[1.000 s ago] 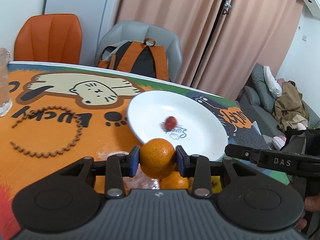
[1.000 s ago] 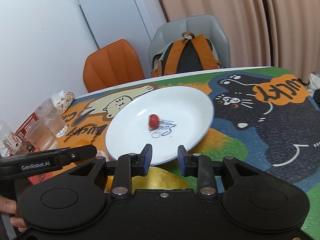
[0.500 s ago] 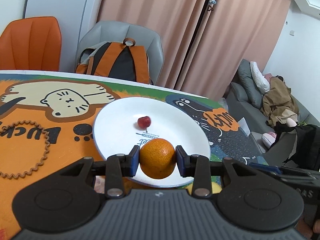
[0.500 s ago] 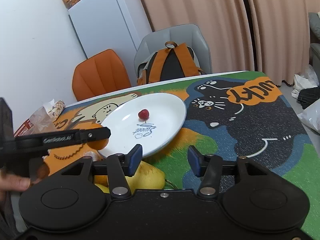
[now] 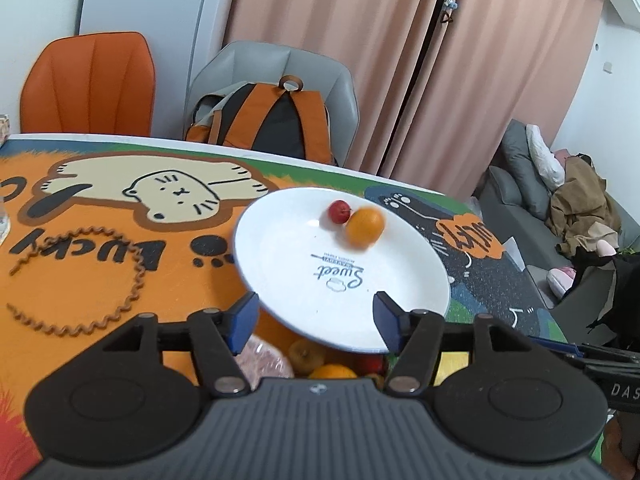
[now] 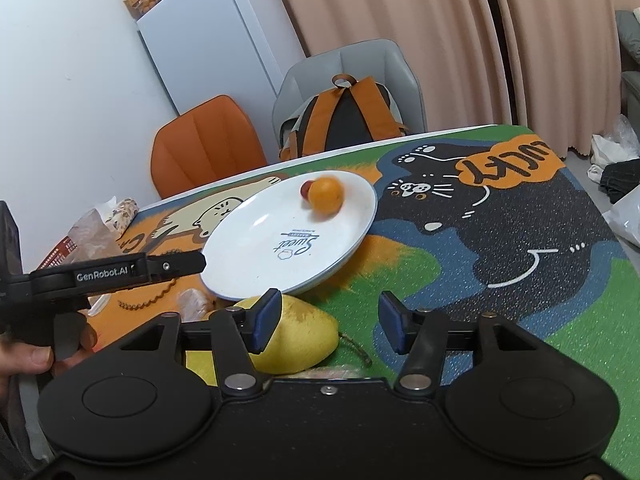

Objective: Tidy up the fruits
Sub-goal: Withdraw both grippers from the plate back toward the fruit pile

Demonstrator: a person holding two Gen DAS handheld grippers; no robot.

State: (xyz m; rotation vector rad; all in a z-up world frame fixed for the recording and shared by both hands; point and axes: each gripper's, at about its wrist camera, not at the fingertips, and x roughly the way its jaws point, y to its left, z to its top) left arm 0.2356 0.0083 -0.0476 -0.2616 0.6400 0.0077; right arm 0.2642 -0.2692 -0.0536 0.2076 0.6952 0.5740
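A white plate (image 5: pixel 280 248) lies on the cartoon tablecloth; it also shows in the right wrist view (image 6: pixel 248 256). An orange (image 5: pixel 364 226) lies on the plate, blurred, touching a small red fruit (image 5: pixel 339 211); the orange also shows in the right wrist view (image 6: pixel 326 196). My left gripper (image 5: pixel 316 316) is open and empty over the plate's near rim. My right gripper (image 6: pixel 328 320) is open and empty just above a yellow pear (image 6: pixel 296 340). More fruit (image 5: pixel 332 370) lies below the left gripper, partly hidden.
An orange chair (image 5: pixel 88 84) and a grey chair with a backpack (image 5: pixel 272 116) stand behind the table. A wrapped pink item (image 5: pixel 264 362) lies near the fruit pile. Glasses and a bag (image 6: pixel 100 224) stand at the table's left. A white fridge (image 6: pixel 216 44) stands behind.
My left gripper has opened and let go of the orange, which now lies on the plate beside the red fruit. The left gripper has drawn back. My right gripper has opened wider.
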